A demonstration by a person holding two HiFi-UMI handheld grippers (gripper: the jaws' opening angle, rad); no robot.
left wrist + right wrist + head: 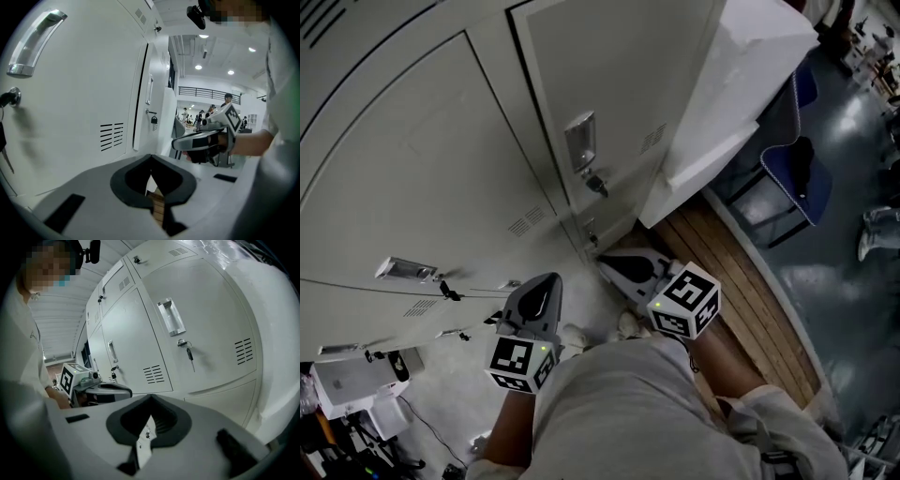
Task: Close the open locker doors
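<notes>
Head view puts the open locker door (741, 103) ahead and to my right, standing upright, apparently swung outward; my right gripper (604, 262) sits nearer it than my left gripper (553, 279). Both pairs of jaws are pressed together, empty.

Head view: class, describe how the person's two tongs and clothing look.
The left tongs and right tongs are pale grey tapered shells with black inner pads. Each carries a white cube with black square markers and a small green light. The person wears a light shirt.

Lockers (441, 187) stand left of a wooden platform (741, 281), chair (792, 173) beyond
</notes>
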